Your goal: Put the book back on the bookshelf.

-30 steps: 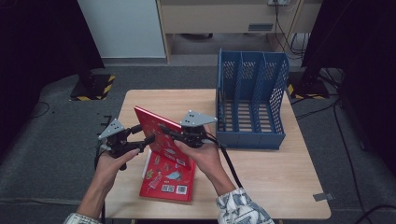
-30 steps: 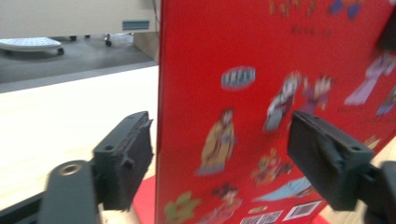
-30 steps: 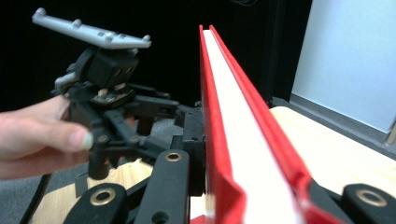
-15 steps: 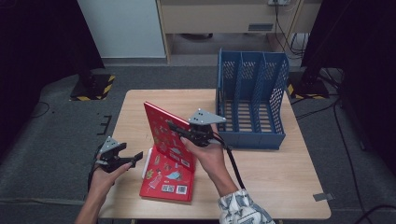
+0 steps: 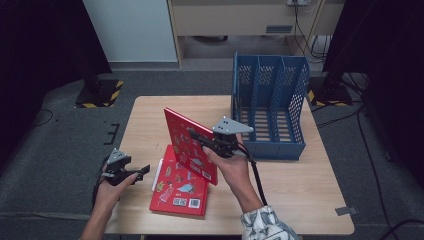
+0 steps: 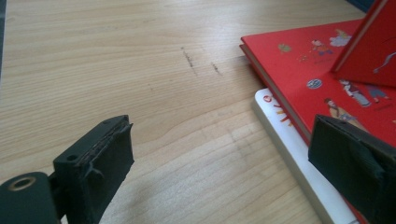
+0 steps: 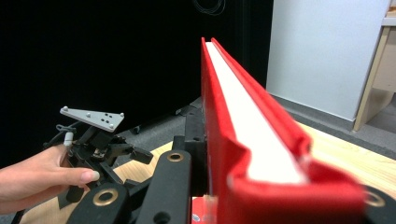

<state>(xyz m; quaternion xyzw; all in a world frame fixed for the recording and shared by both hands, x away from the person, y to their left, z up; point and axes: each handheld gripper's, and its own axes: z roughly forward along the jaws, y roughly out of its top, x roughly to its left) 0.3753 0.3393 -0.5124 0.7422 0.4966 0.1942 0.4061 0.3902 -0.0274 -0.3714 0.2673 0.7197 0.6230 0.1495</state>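
Wooden table (image 5: 300, 190): 3 books, 1 raised red book (image 5: 187, 145) pinched in right fingers (image 5: 202, 137), left fingers (image 5: 142, 171) spread.

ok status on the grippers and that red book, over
Right gripper shut on raised red book. Left gripper open, jaws just widened, nothing between. Path to blue file rack looks clear.

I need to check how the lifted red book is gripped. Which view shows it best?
The high view: the lifted red book stands tilted over the stack, with the right gripper shut on its edge. The right gripper view shows its page edge between the jaws; the left gripper view shows one corner.
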